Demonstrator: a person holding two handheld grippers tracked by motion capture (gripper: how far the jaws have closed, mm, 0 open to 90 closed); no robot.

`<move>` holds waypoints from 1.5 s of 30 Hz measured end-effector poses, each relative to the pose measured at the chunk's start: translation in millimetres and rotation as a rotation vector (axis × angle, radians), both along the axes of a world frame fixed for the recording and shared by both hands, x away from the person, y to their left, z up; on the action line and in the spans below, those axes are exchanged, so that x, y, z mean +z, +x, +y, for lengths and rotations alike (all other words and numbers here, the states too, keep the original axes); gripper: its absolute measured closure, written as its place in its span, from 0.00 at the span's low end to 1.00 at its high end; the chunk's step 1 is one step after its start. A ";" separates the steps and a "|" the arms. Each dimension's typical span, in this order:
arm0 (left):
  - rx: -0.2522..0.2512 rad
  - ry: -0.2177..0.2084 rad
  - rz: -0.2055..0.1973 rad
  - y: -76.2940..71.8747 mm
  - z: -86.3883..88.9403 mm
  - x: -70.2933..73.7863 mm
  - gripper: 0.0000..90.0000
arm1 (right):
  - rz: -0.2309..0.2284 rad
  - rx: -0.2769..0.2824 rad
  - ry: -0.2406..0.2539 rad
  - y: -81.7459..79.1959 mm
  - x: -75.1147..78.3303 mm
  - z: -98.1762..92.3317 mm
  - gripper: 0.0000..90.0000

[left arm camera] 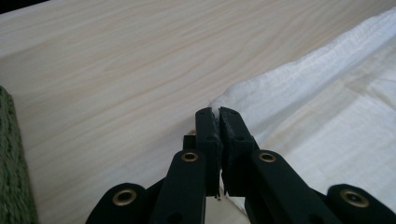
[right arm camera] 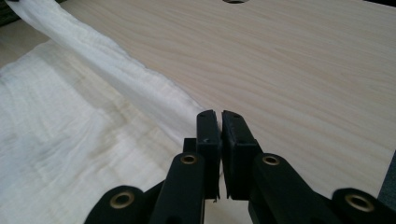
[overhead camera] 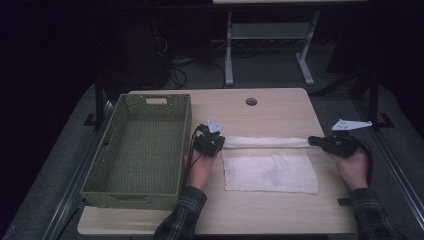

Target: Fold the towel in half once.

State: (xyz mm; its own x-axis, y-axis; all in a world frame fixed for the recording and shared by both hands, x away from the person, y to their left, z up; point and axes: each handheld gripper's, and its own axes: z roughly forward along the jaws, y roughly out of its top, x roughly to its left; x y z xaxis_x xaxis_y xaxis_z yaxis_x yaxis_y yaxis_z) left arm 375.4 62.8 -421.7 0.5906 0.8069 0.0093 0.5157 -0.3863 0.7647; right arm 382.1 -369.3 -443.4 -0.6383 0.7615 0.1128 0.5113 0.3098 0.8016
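Note:
A white cloth [overhead camera: 270,170] lies on the wooden table [overhead camera: 260,107], its far edge lifted into a taut roll between my two grippers. My left gripper [overhead camera: 221,144] is shut on the cloth's far left corner, just right of the green basket. In the left gripper view the jaws [left arm camera: 218,114] pinch the cloth [left arm camera: 322,126] corner. My right gripper [overhead camera: 311,141] is shut on the far right corner. Seen in the right gripper view, the closed jaws [right arm camera: 218,116] hold the cloth [right arm camera: 70,121], whose raised edge stretches away to the upper left.
An empty green woven basket [overhead camera: 140,150] stands along the table's left side, close to my left hand. A round cable hole [overhead camera: 251,101] sits near the table's far edge. A desk frame [overhead camera: 270,45] stands on the dark floor beyond the table.

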 end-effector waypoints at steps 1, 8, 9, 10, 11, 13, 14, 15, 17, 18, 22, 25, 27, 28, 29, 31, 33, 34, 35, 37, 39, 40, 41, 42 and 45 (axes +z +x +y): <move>-0.002 0.002 -0.001 -3.4 -0.1 -0.2 0.96 | -0.005 0.003 0.001 -3.3 0.6 -0.2 0.95; -0.028 0.014 -0.001 -25.4 -1.2 -5.3 0.96 | -0.009 0.016 -0.024 -24.6 1.7 1.2 0.95; -0.031 0.007 0.005 -27.6 -1.6 -6.0 0.96 | -0.009 0.015 -0.025 -26.3 1.6 1.3 0.95; -0.039 0.009 0.007 -29.4 -1.7 -6.1 0.96 | -0.005 0.012 -0.029 -28.9 1.9 1.2 0.95; -0.041 0.004 0.010 -33.1 -1.3 -5.0 0.96 | -0.010 0.018 -0.025 -33.5 2.3 -1.0 0.95; -0.042 -0.005 0.012 -34.8 -0.6 -4.0 0.96 | -0.007 0.019 -0.017 -36.8 3.1 -1.8 0.95; -0.043 -0.011 0.010 -36.6 0.1 -2.9 0.96 | -0.010 0.022 -0.016 -39.6 3.3 -2.6 0.95; -0.046 -0.014 0.008 -38.4 0.2 -2.1 0.96 | -0.009 0.026 -0.019 -42.7 3.8 -3.4 0.95; -0.053 -0.005 0.014 -42.6 0.6 -0.7 0.96 | -0.007 0.035 -0.015 -48.3 4.1 -4.1 0.95; -0.054 -0.008 0.013 -44.1 0.5 -0.6 0.96 | -0.005 0.040 -0.018 -51.7 3.8 -4.2 0.95; -0.067 -0.003 0.014 -53.5 2.3 1.5 0.96 | -0.003 0.049 -0.030 -60.5 3.6 -3.2 0.95; -0.069 -0.011 0.017 -60.8 3.8 1.1 0.96 | -0.010 0.056 -0.021 -66.5 5.4 -3.3 0.95; -0.078 0.010 0.020 -66.2 2.7 -1.6 0.96 | -0.010 0.065 -0.024 -73.1 5.0 -2.4 0.95; -0.078 0.010 0.020 -66.2 2.7 -1.6 0.96 | -0.010 0.065 -0.024 -73.1 5.0 -2.4 0.95; -0.081 0.011 0.020 -67.5 2.0 -2.0 0.96 | -0.013 0.070 -0.027 -75.0 4.4 -1.8 0.95; -0.081 0.023 0.012 -70.4 0.4 -1.1 0.96 | -0.010 0.071 -0.035 -80.8 3.9 -1.8 0.95; -0.086 0.024 0.008 -73.2 -0.4 0.0 0.96 | -0.009 0.072 -0.034 -82.6 3.8 -2.3 0.95; -0.086 0.027 0.008 -74.5 -0.5 0.1 0.96 | -0.009 0.070 -0.030 -85.0 3.9 -2.7 0.95; -0.088 0.029 0.011 -75.9 -0.5 -0.3 0.96 | -0.008 0.069 -0.028 -86.6 4.0 -3.0 0.95; -0.091 0.043 0.021 -79.3 -1.1 -2.6 0.96 | -0.004 0.075 -0.024 -93.0 3.7 -3.9 0.95; -0.091 0.047 0.022 -79.9 -1.3 -2.9 0.96 | 0.000 0.081 -0.024 -95.8 2.3 -3.1 0.95; -0.093 0.051 0.026 -80.2 -1.4 -3.1 0.96 | 0.000 0.081 -0.024 -95.8 2.3 -3.1 0.95; -0.091 0.055 0.029 -80.6 -1.6 -3.5 0.96 | 0.004 0.084 -0.030 -97.0 1.4 -2.7 0.95; -0.089 0.056 0.030 -81.2 -1.5 -3.8 0.96 | 0.008 0.087 -0.030 -98.1 0.2 -1.9 0.95; -0.089 0.054 0.039 -84.1 -0.8 -5.7 0.96 | 0.028 0.099 -0.043 -102.9 -4.0 0.6 0.95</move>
